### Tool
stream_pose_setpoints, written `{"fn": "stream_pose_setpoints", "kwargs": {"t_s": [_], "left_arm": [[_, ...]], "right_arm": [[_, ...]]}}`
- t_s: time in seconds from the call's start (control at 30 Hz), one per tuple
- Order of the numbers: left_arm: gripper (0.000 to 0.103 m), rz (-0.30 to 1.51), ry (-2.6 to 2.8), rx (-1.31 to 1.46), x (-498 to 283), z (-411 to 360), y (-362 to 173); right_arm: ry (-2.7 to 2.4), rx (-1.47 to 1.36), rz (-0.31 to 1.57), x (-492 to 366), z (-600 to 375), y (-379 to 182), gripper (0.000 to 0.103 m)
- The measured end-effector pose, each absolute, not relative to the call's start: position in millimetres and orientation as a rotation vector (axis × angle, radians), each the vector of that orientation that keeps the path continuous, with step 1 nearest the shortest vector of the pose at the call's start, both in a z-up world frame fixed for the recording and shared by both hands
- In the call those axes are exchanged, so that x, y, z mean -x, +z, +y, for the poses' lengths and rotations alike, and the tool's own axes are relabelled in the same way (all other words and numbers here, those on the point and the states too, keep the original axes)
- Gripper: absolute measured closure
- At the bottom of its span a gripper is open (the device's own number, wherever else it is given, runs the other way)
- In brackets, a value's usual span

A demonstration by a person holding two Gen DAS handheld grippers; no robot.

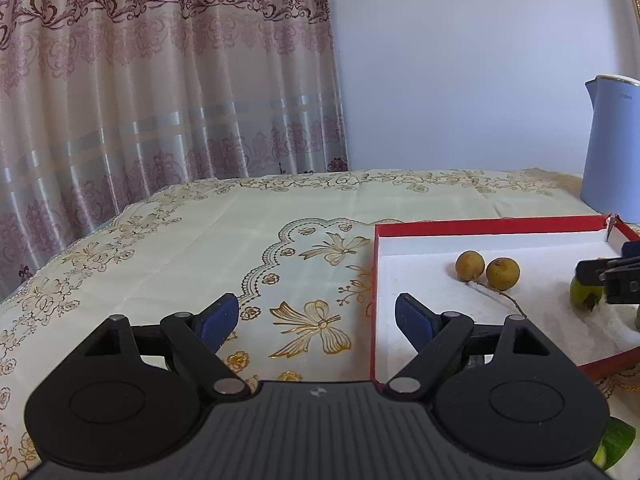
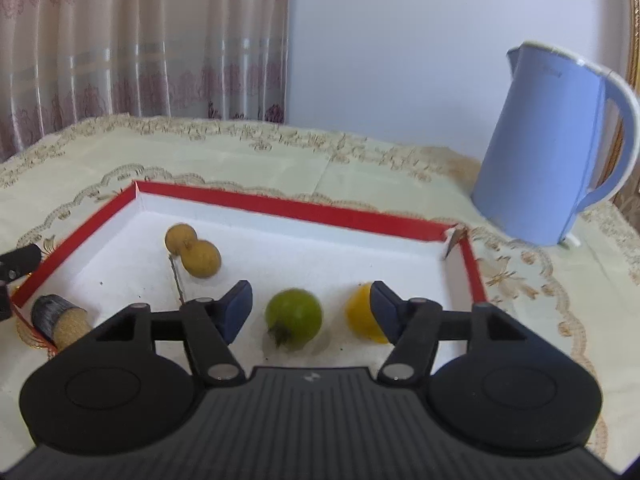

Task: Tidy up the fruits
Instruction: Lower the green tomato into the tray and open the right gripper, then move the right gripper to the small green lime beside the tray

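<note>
The green fruit [image 2: 294, 317] lies on the white floor of the red-rimmed box [image 2: 304, 210], toward the box's near side, stem end tipped toward the camera. Just beside it on the right sits a yellow fruit [image 2: 362, 314], near the box's right wall; the two are apart. Toward the far left corner of the box two brown round fruits [image 2: 194, 250] touch each other, a thin twig trailing from them toward the near side. At the box's near left corner a short cylinder with a dark furry end and a grainy yellow face [image 2: 60, 320] lies on its side against the rim.

The right tongs [image 2: 311, 312] are spread wide, holding nothing, hanging low over the near part of the box with the green fruit between the two blue pads [image 2: 237, 310]; the right-hand pad overlaps the yellow fruit in view, and contact there cannot be judged.

The left tongs [image 1: 318, 322] are also wide open and empty, level, straddling the box's left rim above the floral tabletop [image 1: 200, 240].

A pale blue kettle [image 2: 556, 148] stands near the tabletop's far right corner, beyond the box.
</note>
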State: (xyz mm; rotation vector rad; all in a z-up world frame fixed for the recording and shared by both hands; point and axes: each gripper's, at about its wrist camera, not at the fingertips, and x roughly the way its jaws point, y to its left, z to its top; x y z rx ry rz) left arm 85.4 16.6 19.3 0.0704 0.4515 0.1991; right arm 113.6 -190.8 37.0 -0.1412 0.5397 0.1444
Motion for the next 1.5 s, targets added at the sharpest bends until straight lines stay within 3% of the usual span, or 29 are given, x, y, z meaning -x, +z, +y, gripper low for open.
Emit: {"fn": "stream_pose_setpoints", "kwargs": {"t_s": [0.5, 1.13, 1.27, 1.43, 1.5], "left_arm": [[0.017, 0.470, 0.201, -0.031, -86.2, 22.0, 17.2], [0.017, 0.484, 0.203, -0.035, -88.4, 22.3, 16.1], [0.017, 0.483, 0.202, -0.035, -88.5, 21.6, 16.8], [0.017, 0.487, 0.195, -0.038, -89.0, 21.0, 17.0], [0.017, 0.487, 0.195, -0.038, -88.9, 20.6, 17.2]], "right_arm": [[0.331, 0.259, 0.409, 24.8, -190.8, 33.8, 0.051], [0.508, 0.468, 0.496, 17.7, -157.2, 8.4, 0.053], [0.527, 0.443, 0.522, 10.8, -159.2, 5.1, 0.063], [0.541, 0.414, 0.536, 5.6, -162.4, 3.7, 0.063], [0.566, 0.410, 0.542, 6.3, -162.5, 3.6, 0.072]]}}
